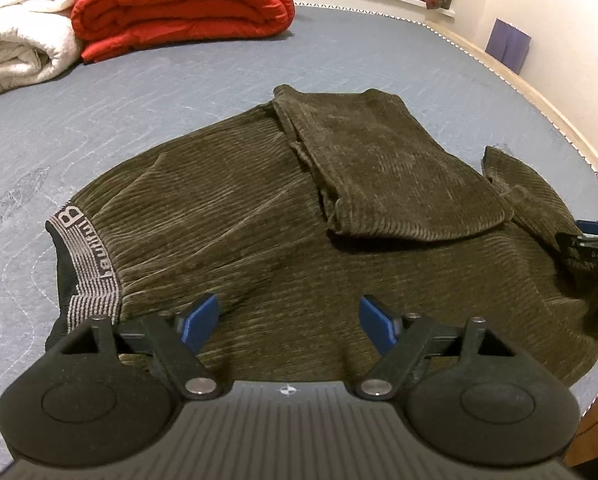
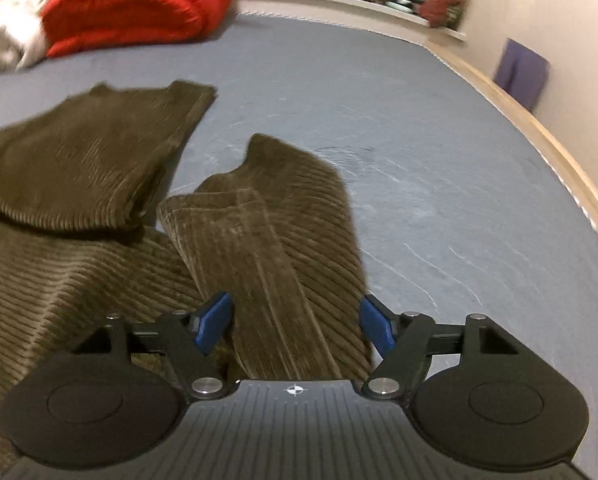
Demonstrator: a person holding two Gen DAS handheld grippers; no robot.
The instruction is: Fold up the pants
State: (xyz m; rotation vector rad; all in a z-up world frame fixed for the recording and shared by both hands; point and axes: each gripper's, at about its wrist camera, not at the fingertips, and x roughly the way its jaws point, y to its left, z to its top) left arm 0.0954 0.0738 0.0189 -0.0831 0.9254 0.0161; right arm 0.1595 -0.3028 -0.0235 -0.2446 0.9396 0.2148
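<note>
**Corduroy pants half-folded on the bed**

The pants (image 1: 235, 216) lie flat on the grey bed (image 1: 139, 92), long axis running from the waistband (image 1: 85, 264) at 9 o'clock in the left wrist view across to 3 o'clock. One leg (image 1: 383, 160) is folded back over the body, its hem pointing to 11 o'clock. In the right wrist view the other leg (image 2: 283, 240) lies doubled, its end pointing to 12 o'clock.

The left gripper (image 1: 289, 324) hovers above the seat, fingers apart, holding nothing. The right gripper (image 2: 295, 326) has its fingers apart with the doubled leg between them, pads not pressing it.

At 11 o'clock sit a red quilt (image 1: 179, 4) and a white blanket (image 1: 19, 28).
</note>
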